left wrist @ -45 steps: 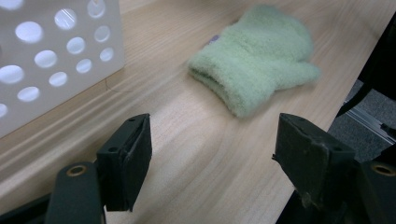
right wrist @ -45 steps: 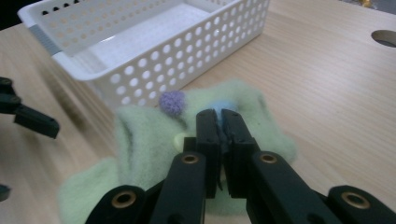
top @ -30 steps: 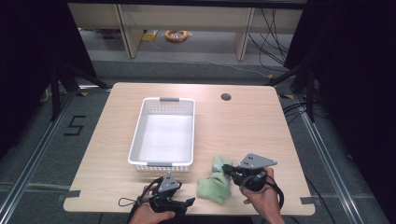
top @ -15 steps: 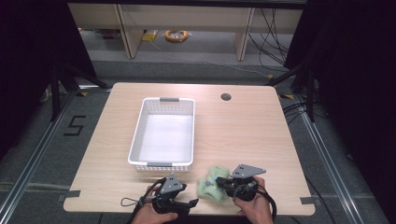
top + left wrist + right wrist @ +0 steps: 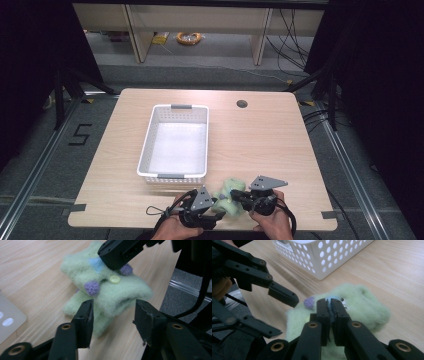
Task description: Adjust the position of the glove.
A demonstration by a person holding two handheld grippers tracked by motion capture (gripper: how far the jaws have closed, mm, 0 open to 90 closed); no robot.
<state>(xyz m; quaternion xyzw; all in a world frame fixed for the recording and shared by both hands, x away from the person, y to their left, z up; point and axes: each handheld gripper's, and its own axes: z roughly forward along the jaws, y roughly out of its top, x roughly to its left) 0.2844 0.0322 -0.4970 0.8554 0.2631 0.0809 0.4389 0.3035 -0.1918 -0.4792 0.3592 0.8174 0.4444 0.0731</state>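
Note:
A light green fuzzy cloth (image 5: 231,191) with purple and blue dots and a yellow button lies bunched near the table's front edge. My right gripper (image 5: 236,196) comes at it from the right. In the right gripper view its jaws (image 5: 330,303) are shut on a thin fold of the cloth (image 5: 364,307). My left gripper (image 5: 218,211) reaches in from the left. Its jaws (image 5: 113,307) have just been closing and straddle a folded end of the cloth (image 5: 110,290), with a gap still beside one pad. The right gripper's jaws (image 5: 120,251) press the cloth's top.
A white perforated basket (image 5: 172,176) stands empty just behind the cloth, its corner (image 5: 332,260) close to the grippers. The wooden table (image 5: 260,140) stretches behind and to the right, with a round cable hole (image 5: 242,104) at the back.
The right gripper has come down and left onto the cloth. The left gripper has slid right toward the cloth, and its jaws stand narrower around the cloth's end.

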